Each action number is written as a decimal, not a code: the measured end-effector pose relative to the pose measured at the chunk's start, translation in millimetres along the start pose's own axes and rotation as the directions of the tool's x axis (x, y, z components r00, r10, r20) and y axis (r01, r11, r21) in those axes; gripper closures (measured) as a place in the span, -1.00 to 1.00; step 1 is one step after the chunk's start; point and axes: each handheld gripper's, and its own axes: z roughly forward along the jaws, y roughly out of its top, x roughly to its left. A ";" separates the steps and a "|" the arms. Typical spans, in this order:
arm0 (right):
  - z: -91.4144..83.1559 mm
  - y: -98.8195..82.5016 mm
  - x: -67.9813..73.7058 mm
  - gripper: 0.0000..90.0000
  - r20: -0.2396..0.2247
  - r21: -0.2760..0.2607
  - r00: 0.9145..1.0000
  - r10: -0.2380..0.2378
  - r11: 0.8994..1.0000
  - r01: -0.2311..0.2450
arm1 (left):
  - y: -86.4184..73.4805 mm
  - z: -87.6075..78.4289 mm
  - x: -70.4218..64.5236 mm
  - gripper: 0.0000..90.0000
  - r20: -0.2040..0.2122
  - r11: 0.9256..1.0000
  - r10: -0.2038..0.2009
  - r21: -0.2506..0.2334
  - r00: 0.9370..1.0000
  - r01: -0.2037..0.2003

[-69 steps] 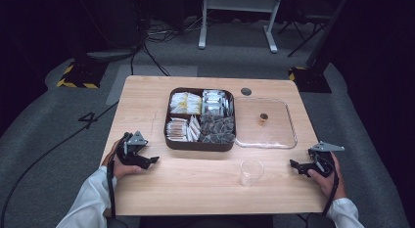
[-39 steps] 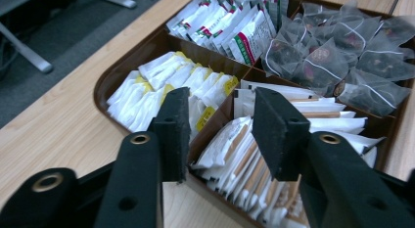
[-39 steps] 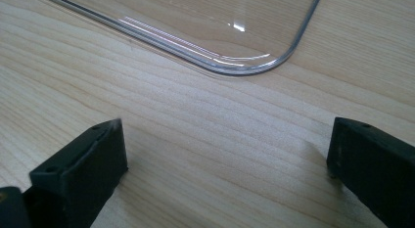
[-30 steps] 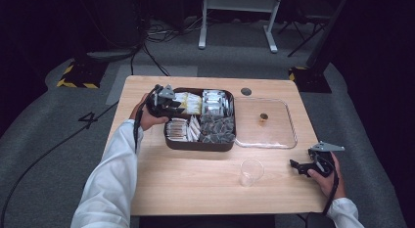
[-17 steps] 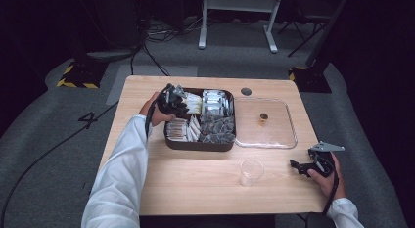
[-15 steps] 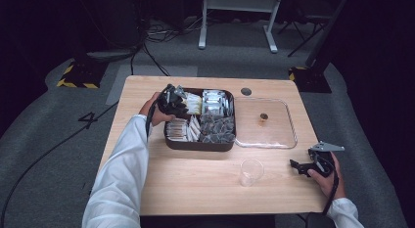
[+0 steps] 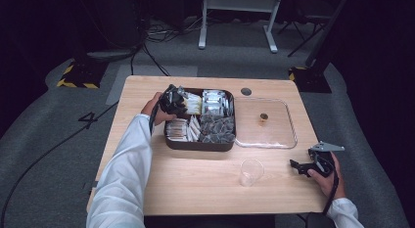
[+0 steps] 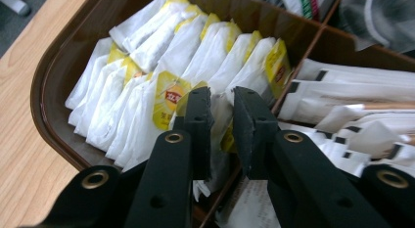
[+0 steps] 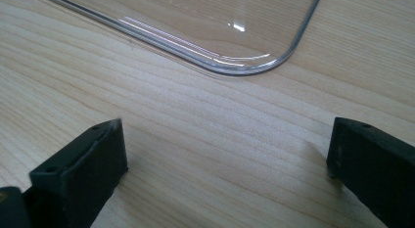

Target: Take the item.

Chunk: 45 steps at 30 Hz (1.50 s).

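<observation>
Sachet [image 8: 222,113] between left gripper [image 8: 222,103] fingers | closing, narrow gap | right gripper [image 9: 222,154] fingers wide, empty

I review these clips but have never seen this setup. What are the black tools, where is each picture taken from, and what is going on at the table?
A person sits at a wooden table with a hand-held two-jaw gripper in each hand. One camera looks down from above; each gripper carries its own.

The left gripper reaches into a brown divided tray. Its jaws have just been closing around a white and yellow tea bag; whether they already press on it I cannot tell.

The right gripper rests open near the table's edge. Beside the tray lie a clear lid and a clear plastic cup.
</observation>
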 end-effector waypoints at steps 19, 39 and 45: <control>0.0 0.0 0.0 -0.97 0.000 0.000 1.000 0.000 1.000 0.000 | 3.1 -4.8 10.1 1.00 -0.030 0.999 -0.036 -0.029 0.999 0.035; 0.0 0.0 0.0 -0.97 0.000 0.000 1.000 0.000 1.000 0.000 | 4.6 15.5 7.0 0.67 -0.005 0.998 -0.047 0.039 0.999 0.047; -0.1 0.0 0.1 -0.96 0.001 -0.001 1.000 -0.002 1.000 0.002 | 2.9 17.4 7.3 0.98 -0.001 0.998 -0.039 0.046 0.999 0.039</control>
